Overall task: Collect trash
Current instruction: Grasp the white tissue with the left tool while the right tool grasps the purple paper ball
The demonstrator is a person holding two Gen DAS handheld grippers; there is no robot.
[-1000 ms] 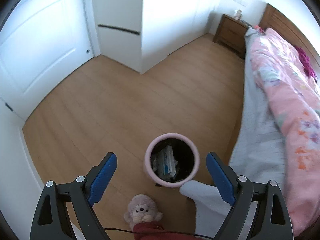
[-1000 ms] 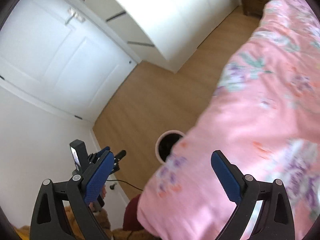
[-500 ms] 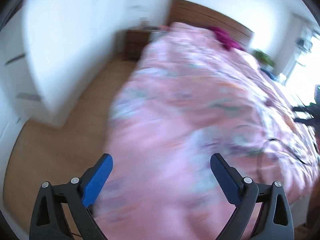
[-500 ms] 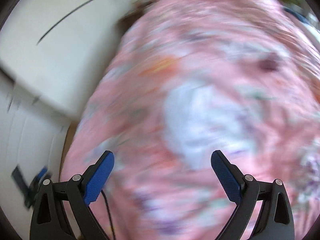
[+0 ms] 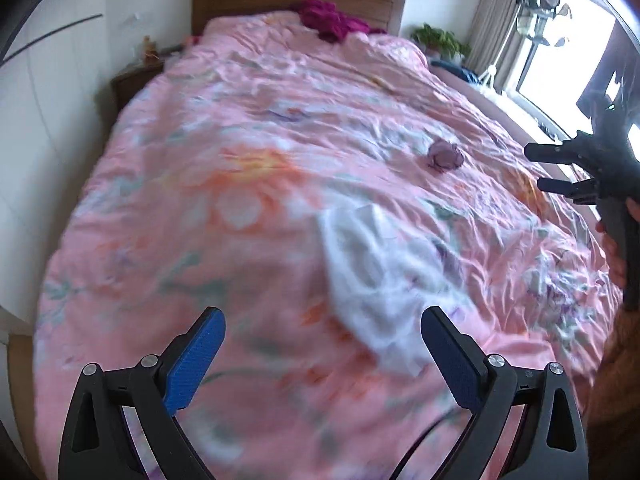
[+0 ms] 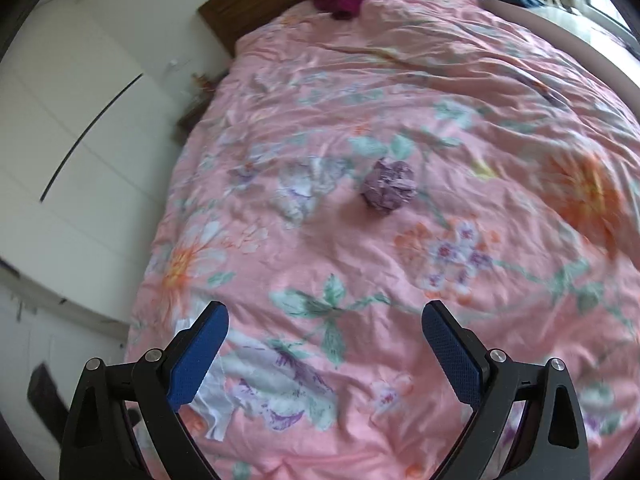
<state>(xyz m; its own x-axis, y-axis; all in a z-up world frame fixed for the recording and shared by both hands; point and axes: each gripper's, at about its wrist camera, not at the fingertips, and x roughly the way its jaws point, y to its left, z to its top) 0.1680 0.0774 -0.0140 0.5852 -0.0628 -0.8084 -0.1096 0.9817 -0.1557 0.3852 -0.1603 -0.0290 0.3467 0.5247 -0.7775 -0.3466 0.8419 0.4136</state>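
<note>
- The left hand-held gripper point(image 5: 322, 344) hangs over the bed point(image 5: 248, 168), its jaws spread wide with nothing between them, having just opened a little further.
- The right hand-held gripper point(image 6: 324, 340) also stands wide open and empty above the pink flowered quilt point(image 6: 460, 120).
- A crumpled purple paper ball point(image 6: 387, 189) lies on the quilt, at about 12 o'clock from the right gripper and well apart from it.
- In the left view the ball sits toward 1 o'clock.

Daylight from window point(image 5: 560, 52), glare there; motion blur near foreground; fisheye-warped edges.
</note>
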